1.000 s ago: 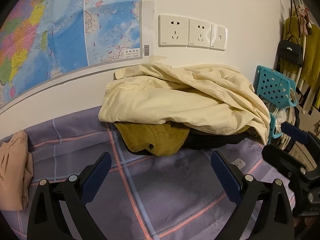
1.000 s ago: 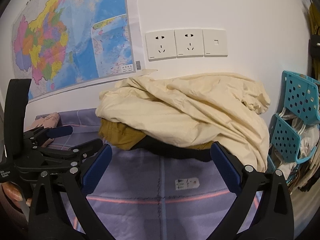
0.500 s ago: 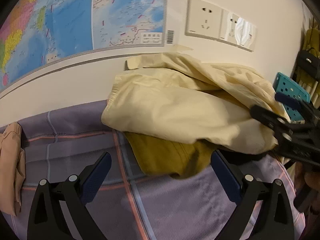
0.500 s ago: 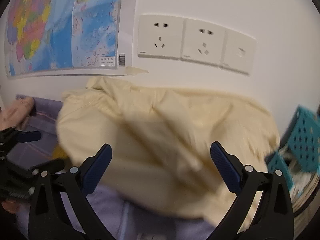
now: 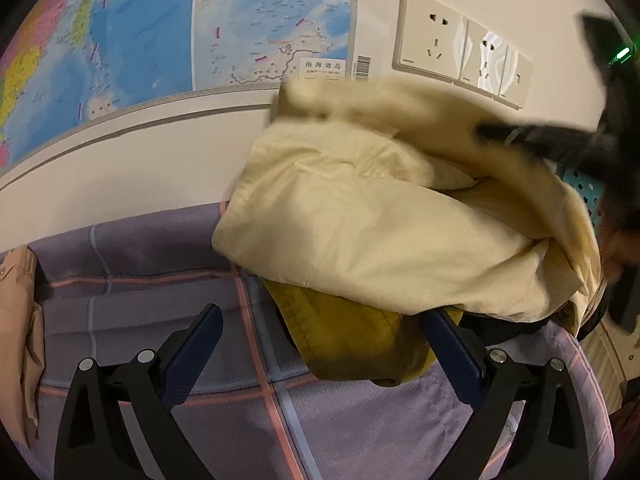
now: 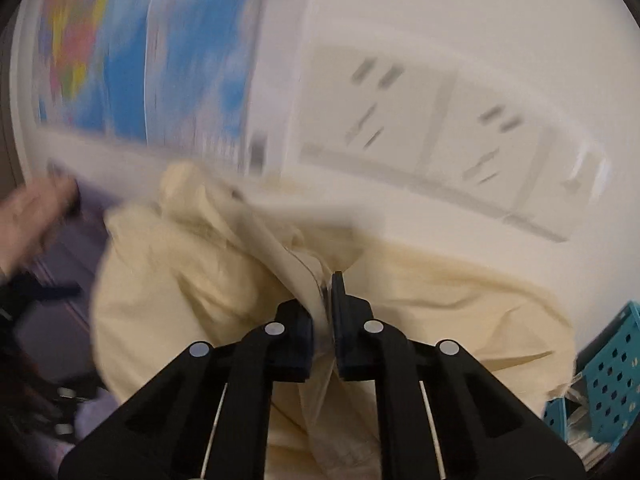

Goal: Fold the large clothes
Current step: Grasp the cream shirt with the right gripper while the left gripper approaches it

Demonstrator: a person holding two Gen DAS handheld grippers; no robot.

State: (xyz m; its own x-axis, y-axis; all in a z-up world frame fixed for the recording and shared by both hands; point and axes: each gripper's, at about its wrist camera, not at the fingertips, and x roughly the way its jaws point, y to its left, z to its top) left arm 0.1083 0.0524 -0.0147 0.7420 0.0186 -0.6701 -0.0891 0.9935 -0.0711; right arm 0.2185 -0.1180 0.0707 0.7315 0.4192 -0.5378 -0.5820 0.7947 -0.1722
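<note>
Right wrist view: right gripper (image 6: 325, 300) jaws closing, a fold of the cream garment (image 6: 192, 288) pinched between the pads. Garment heaped against the wall under the sockets (image 6: 436, 120); frame blurred. Left wrist view: left gripper (image 5: 320, 344) jaws spread, nothing between them, above the purple checked cover (image 5: 160, 280). Cream garment lies atop a mustard garment (image 5: 352, 340).

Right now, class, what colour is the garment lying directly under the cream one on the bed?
Mustard yellow garment; clearest in the left wrist view.
</note>
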